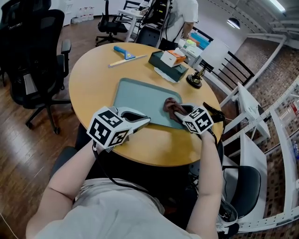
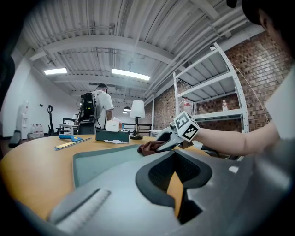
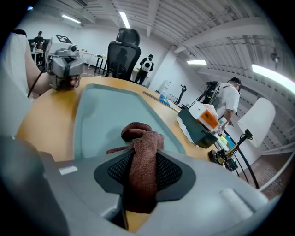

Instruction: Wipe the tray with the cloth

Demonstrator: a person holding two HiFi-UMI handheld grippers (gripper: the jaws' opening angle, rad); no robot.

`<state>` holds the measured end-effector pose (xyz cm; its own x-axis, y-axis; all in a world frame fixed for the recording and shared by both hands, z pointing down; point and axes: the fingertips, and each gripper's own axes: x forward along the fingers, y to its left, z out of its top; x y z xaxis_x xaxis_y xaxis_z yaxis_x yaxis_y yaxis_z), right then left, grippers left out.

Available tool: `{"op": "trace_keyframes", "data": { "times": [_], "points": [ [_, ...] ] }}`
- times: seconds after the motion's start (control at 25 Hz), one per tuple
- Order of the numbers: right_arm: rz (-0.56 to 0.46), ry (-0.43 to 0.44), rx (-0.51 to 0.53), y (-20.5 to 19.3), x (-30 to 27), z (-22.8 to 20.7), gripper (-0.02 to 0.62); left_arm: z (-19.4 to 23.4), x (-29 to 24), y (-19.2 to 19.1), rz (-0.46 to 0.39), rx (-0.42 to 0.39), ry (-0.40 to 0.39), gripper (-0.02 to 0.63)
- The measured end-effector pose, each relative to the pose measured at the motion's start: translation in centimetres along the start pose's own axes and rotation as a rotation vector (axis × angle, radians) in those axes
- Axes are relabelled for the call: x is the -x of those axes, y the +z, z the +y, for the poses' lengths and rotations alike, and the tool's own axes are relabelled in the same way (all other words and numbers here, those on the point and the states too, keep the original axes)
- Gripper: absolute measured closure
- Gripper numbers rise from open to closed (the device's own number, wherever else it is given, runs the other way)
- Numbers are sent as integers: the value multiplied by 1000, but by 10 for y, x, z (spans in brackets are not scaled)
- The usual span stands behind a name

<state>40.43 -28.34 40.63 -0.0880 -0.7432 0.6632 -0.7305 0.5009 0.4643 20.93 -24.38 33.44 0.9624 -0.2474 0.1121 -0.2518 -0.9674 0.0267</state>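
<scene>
- Round wooden table [image 1: 88, 79] in an open office: wood floor, brick wall on the right.
- 1 grey-green tray [image 1: 135, 93], mid-table toward the near edge.
- 1 brown cloth [image 1: 171, 106], bunched on the tray by its right edge, near the near-right corner.
- 2 grippers, one per hand, each with a marker cube.
- Right gripper [image 1: 181, 112]: jaws clamped on the cloth. A strip of it runs up between the pads and the free end is balled on the tray floor just ahead.
- Left gripper [image 1: 143, 119]: at the tray's near-left corner, jaws a narrow slit apart. Nothing is between them and table colour shows through the gap. The tip overlaps the tray's near edge, but contact with the rim is unclear.
- Far edge of the table: 1 blue-handled scraper [image 1: 123, 51], 1 flat strip [image 1: 127, 60], 1 dark green box [image 1: 168, 67] with 1 small orange-and-white box [image 1: 174, 57] on top, and 1 black-based lamp [image 1: 194, 79] at the right edge.
- Off the table: 2 black office chairs, one at left [image 1: 32, 51] and one at the back [image 1: 111, 23], plus 1 white shelf rack [image 1: 280, 126].
- 1 person standing [image 1: 180, 14] beyond the far edge, head cut off by the head view's top.
- Hidden: the tray's near edge lies under both grippers, the cloth's tail is buried between the jaws, and the paper under the green box is only partly visible.
</scene>
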Motion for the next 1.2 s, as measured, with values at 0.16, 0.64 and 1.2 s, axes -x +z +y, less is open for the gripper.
{"op": "trace_keyframes", "data": {
  "times": [0.16,0.64,1.2],
  "points": [
    [-14,34,35,-1,16,22,466,0,0,0,2,1,0,284],
    [-52,64,106,13,21,49,466,-1,0,0,-4,-4,0,284],
    [-11,50,97,26,-15,18,465,-2,0,1,-7,-7,0,285]
  ]
}}
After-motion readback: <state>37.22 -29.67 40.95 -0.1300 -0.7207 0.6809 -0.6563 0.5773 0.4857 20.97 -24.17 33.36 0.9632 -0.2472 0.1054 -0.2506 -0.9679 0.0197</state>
